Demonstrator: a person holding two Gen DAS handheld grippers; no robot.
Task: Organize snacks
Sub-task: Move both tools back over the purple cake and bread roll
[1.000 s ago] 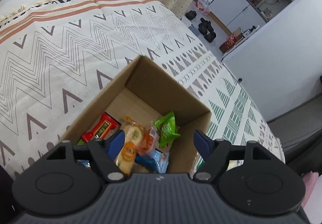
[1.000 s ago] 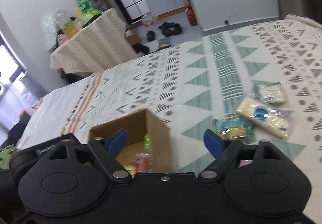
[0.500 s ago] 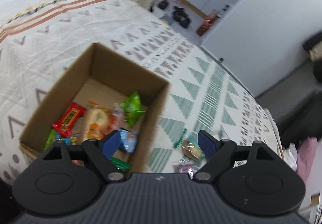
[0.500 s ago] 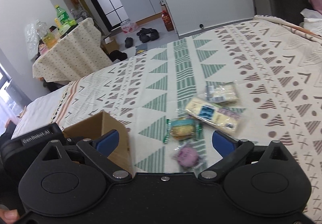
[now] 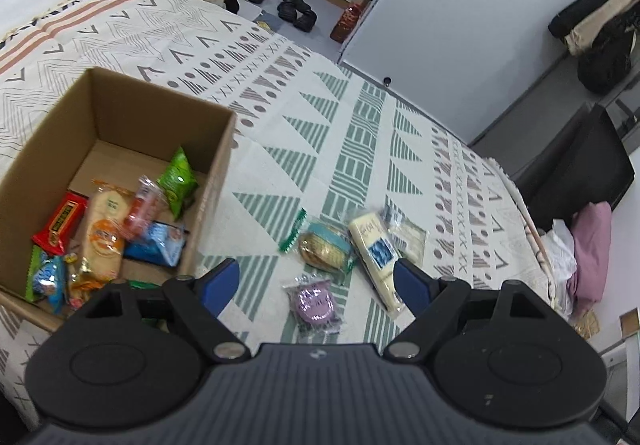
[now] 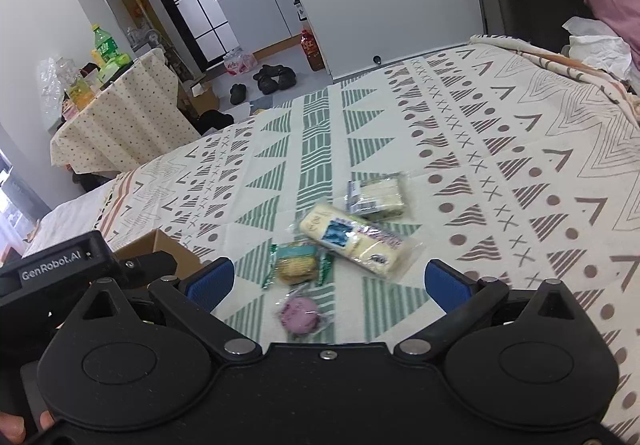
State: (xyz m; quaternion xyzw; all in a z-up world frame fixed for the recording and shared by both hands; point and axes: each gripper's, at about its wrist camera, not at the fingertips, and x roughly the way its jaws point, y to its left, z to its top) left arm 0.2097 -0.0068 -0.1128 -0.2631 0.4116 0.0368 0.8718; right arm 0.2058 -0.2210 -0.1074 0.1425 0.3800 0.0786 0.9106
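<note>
An open cardboard box (image 5: 120, 117) holding several wrapped snacks sits on the patterned bedspread (image 5: 320, 149), left of my left gripper (image 5: 316, 279). That gripper is open and empty, above a purple round snack (image 5: 316, 301). Just beyond lie a round cookie in a green-edged wrapper (image 5: 324, 249), a long cream pack with a blue label (image 5: 376, 253) and a small clear pack (image 5: 412, 241). My right gripper (image 6: 328, 279) is open wide and empty over the same purple snack (image 6: 300, 313), cookie (image 6: 296, 265), long pack (image 6: 352, 241) and clear pack (image 6: 376, 193). A box corner (image 6: 160, 249) shows at its left.
The left gripper's body (image 6: 52, 265) sits close on the right gripper's left. A cloth-draped table with bottles (image 6: 120, 113) and shoes on the floor (image 6: 276, 77) lie past the bed's far edge. Pink bedding (image 5: 592, 245) and a dark panel (image 5: 580, 165) stand at the right.
Both views have swung right, from the box to the loose snacks on the bedspread. The right jaws stand wider than a second ago, the left slightly wider.
</note>
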